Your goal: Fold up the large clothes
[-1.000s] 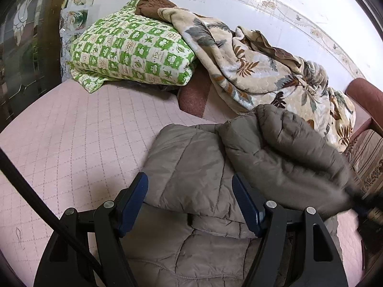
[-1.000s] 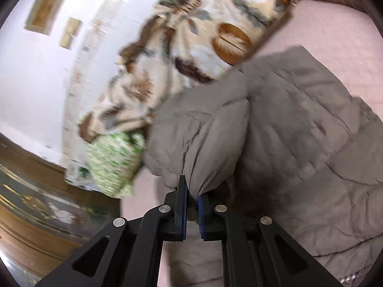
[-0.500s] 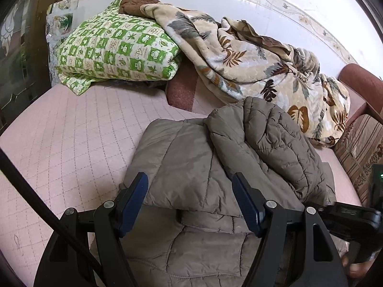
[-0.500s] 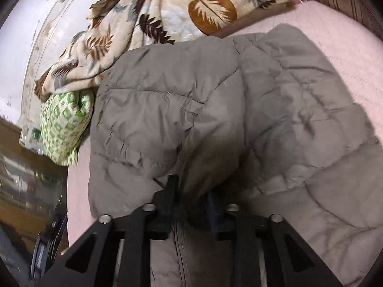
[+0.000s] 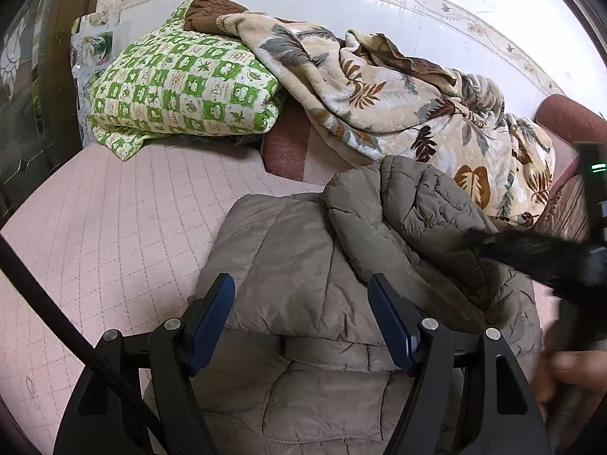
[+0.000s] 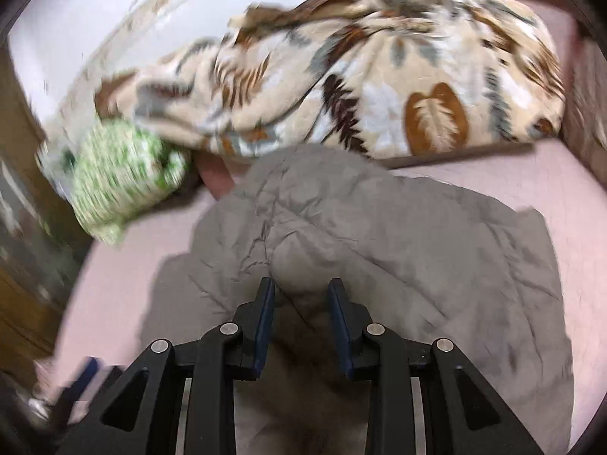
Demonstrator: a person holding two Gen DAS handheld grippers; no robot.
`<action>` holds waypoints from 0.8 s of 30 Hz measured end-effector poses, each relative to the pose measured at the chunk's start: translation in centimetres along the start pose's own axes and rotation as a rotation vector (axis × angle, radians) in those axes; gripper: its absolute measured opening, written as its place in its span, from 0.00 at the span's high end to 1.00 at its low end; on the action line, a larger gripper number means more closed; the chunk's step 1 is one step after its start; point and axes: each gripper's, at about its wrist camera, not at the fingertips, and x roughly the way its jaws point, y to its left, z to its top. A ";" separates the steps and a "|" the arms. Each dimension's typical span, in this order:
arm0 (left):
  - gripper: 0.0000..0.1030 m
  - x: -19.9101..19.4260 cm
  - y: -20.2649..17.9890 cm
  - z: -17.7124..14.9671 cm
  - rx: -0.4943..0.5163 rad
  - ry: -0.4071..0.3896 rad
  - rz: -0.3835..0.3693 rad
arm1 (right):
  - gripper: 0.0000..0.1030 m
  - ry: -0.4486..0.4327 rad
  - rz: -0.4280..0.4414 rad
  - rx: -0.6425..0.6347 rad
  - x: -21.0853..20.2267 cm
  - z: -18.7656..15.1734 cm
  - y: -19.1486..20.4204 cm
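On the pink quilted bed [image 5: 114, 227], a grey padded jacket [image 5: 303, 265] is laid out, one sleeve [image 5: 417, 220] folded across it.

Jaws of the left gripper [image 5: 301, 322] are held spread above the jacket, gripping nothing. Jaws of the right gripper [image 6: 301, 303] have just been parted; the padded fabric between them is no longer pinched.

L gripper [image 5: 301, 318]: black angular frame, dark-blue flat pads on the fingers [image 5: 390, 326], silver screw heads at the pivots, black cable [image 5: 57, 314] along its left side. R gripper [image 6: 301, 313]: same build, black links w/ triangular cutouts, blue pads, silver screws.
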 end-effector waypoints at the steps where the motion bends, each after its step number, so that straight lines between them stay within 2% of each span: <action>1: 0.30 0.1 0.1 0.0 -0.004 0.002 -0.002 | 0.69 0.028 -0.017 -0.021 1.5 -0.2 0.5; 4: 0.30 0.4 0.2 0.1 -0.011 0.014 -0.009 | 0.69 0.129 -0.044 -0.036 5.4 -1.8 0.5; 7: 0.30 0.6 0.1 0.1 -0.002 0.020 -0.011 | 0.69 0.143 -0.028 -0.021 6.6 -2.5 -0.4; 10: 0.30 0.7 -0.1 0.0 0.006 0.021 -0.013 | 0.69 0.160 0.012 -0.015 5.6 -1.8 -0.8; 13: 0.30 0.7 -0.1 0.1 0.005 0.020 -0.013 | 0.69 0.115 0.064 -0.010 2.3 -0.9 -0.9; 17: 0.30 0.9 -0.4 0.1 0.004 0.030 -0.032 | 0.67 0.015 0.046 -0.020 -2.5 -0.3 -2.6; 20: 0.30 1.1 -1.6 0.6 0.034 0.040 -0.066 | 0.67 -0.021 -0.029 -0.050 -3.9 0.1 -4.1; 24: 0.30 2.2 -4.0 2.4 0.111 0.038 -0.079 | 0.67 -0.015 -0.051 -0.004 -3.5 0.4 -6.9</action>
